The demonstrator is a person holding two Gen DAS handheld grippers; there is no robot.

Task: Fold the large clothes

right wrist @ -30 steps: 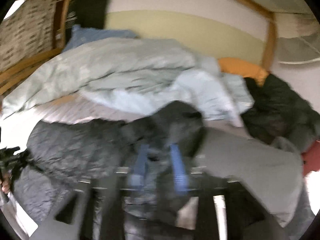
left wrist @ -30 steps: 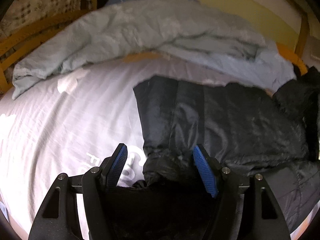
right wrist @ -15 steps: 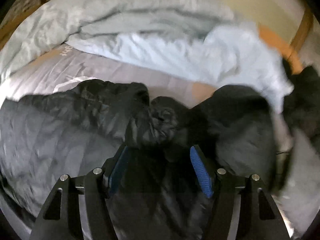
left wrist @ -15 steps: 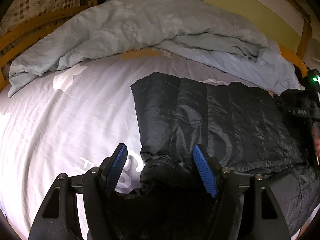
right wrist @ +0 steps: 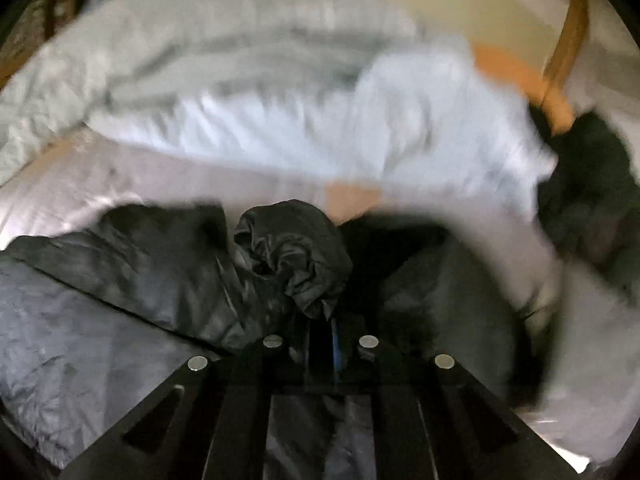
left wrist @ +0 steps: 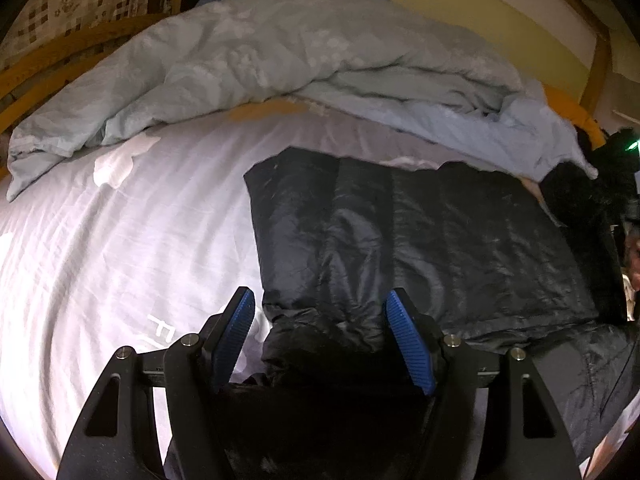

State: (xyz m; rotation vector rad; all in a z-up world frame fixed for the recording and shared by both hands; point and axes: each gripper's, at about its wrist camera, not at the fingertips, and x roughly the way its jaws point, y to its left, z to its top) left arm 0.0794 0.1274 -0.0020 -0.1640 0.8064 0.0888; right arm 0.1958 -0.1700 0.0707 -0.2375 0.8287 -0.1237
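Observation:
A black puffer jacket point(left wrist: 420, 248) lies flat on the white bed sheet point(left wrist: 120, 240), folded into a rough rectangle. My left gripper point(left wrist: 322, 320) hovers over its near left corner, open, with the blue pads point(left wrist: 408, 344) on either side of the hem and not pressing it. In the blurred right wrist view, a bunched lump of the jacket point(right wrist: 292, 252) sticks up from my right gripper point(right wrist: 322, 340). Its jaws are closing, nearly together, pinching the black fabric. The right gripper's dark body with a green light shows at the far right edge point(left wrist: 624, 184) of the left wrist view.
A crumpled pale blue duvet point(left wrist: 280, 68) is heaped along the far side of the bed. A wooden bed frame point(left wrist: 52, 64) curves behind it, below a yellow wall. More dark clothing point(right wrist: 588, 184) lies at the right of the bed.
My right gripper came down onto the jacket and its jaws went from wide apart to nearly together on a lump of fabric. The left gripper stayed put and open.

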